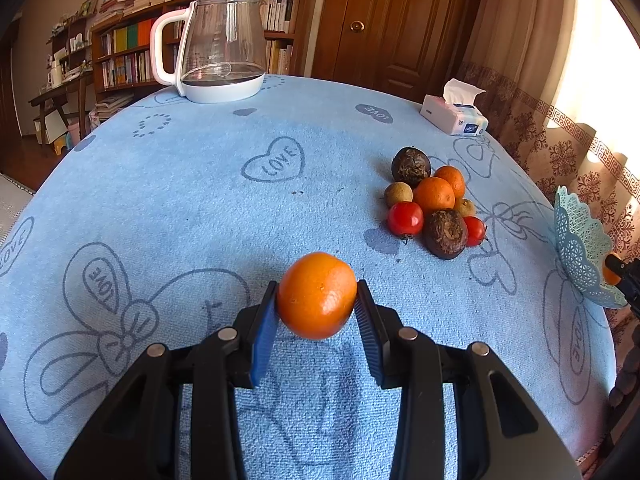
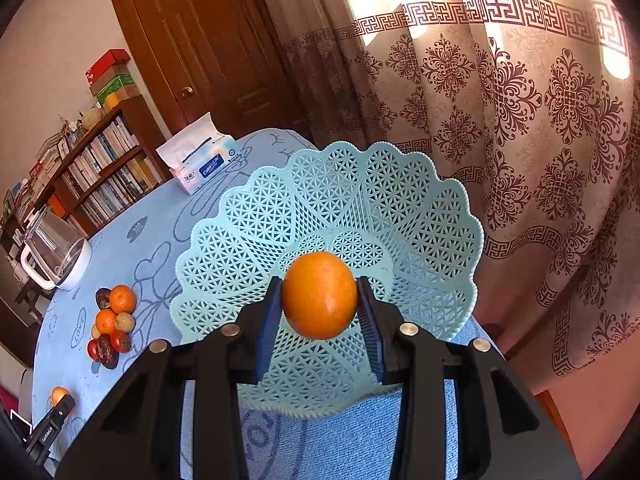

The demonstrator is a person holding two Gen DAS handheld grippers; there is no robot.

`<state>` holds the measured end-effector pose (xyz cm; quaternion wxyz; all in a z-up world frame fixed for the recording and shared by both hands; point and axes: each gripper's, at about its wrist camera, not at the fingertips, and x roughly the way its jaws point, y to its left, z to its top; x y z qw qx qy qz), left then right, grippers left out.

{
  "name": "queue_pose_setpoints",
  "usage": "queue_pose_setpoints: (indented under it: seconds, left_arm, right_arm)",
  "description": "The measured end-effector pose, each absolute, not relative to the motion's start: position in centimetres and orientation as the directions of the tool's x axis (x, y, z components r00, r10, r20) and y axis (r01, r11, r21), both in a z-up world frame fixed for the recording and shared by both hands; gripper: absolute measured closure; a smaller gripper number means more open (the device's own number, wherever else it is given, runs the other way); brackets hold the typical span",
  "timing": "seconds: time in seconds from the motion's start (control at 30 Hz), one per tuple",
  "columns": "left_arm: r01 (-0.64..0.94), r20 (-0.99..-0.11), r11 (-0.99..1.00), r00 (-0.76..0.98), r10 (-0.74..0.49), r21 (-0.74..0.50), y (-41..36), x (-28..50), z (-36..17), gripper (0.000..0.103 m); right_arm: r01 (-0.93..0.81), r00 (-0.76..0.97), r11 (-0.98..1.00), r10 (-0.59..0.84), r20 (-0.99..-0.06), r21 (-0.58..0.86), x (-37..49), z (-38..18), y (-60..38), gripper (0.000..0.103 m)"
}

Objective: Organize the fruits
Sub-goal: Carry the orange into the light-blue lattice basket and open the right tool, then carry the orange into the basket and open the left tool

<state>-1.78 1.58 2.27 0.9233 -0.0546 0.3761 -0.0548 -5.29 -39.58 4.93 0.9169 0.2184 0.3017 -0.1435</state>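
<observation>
Both tools grip oranges: left tool [image 1: 316, 300] over the tablecloth [image 1: 200, 208], right tool [image 2: 319, 298] over the basket [image 2: 240, 248].

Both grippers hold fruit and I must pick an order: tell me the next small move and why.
Probably lower the right gripper a little and open it. Its orange hangs in front of the basket, which shows no fruit inside. The left gripper holds its own orange well short of the basket, beside the fruit pile, so it can wait.

4 oranges [image 1: 316, 296], 2 toms [image 1: 405, 219], 1 basket [image 2: 240, 248]
</observation>
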Motion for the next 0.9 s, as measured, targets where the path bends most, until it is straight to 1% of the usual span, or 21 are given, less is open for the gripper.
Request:
queue_pose_setpoints:
  seconds: [0.1,0.17,0.2,0.47,0.5,0.53,0.57,0.7,0.9]
  left_arm:
    - [0.059,-0.689,0.989,0.711,-0.139,-0.139,1.5,-1.8,2.3,0.065]
    - [0.059,-0.688,0.989,0.712,-0.138,-0.137,1.5,-1.8,2.3,0.065]
    - [0.060,-0.688,0.989,0.713,-0.137,-0.135,1.5,-1.8,2.3,0.065]
    - [0.064,-0.689,0.992,0.715,-0.120,-0.107,1.0,-2.0,2.5,0.065]
    - [0.062,-0.688,0.993,0.716,-0.115,-0.101,0.8,-2.0,2.7,0.065]
    - [0.062,-0.685,0.993,0.720,-0.111,-0.096,0.7,-2.1,2.9,0.065]
    - [0.061,-0.682,0.994,0.723,-0.110,-0.095,0.5,-2.2,3.1,0.065]
    - [0.102,-0.670,0.988,0.726,-0.153,-0.116,-1.4,-2.3,4.4,0.065]
    - [0.255,-0.643,0.964,0.727,-0.241,-0.074,-7.4,-2.4,6.1,0.065]
  right_arm:
    - [0.402,0.783,0.860,-0.146,-0.605,0.314,-5.5,5.1,-39.7,0.063]
    - [0.409,0.790,0.856,-0.159,-0.591,0.316,-5.8,5.3,-39.7,0.055]
    - [0.414,0.794,0.854,-0.170,-0.584,0.314,-5.9,5.4,-39.7,0.054]
    - [0.438,0.809,0.861,-0.253,-0.530,0.257,-6.8,5.9,-38.7,0.052]
    - [0.440,0.811,0.861,-0.258,-0.525,0.256,-6.9,5.9,-38.7,0.050]
    - [0.444,0.812,0.859,-0.265,-0.520,0.255,-7.0,5.9,-38.6,0.045]
    - [0.450,0.812,0.855,-0.272,-0.516,0.257,-7.1,5.9,-38.6,0.041]
    - [0.459,0.813,0.847,-0.278,-0.511,0.268,-7.3,5.9,-38.8,0.041]
    - [0.482,0.813,0.824,-0.294,-0.502,0.297,-8.0,5.8,-39.4,0.041]
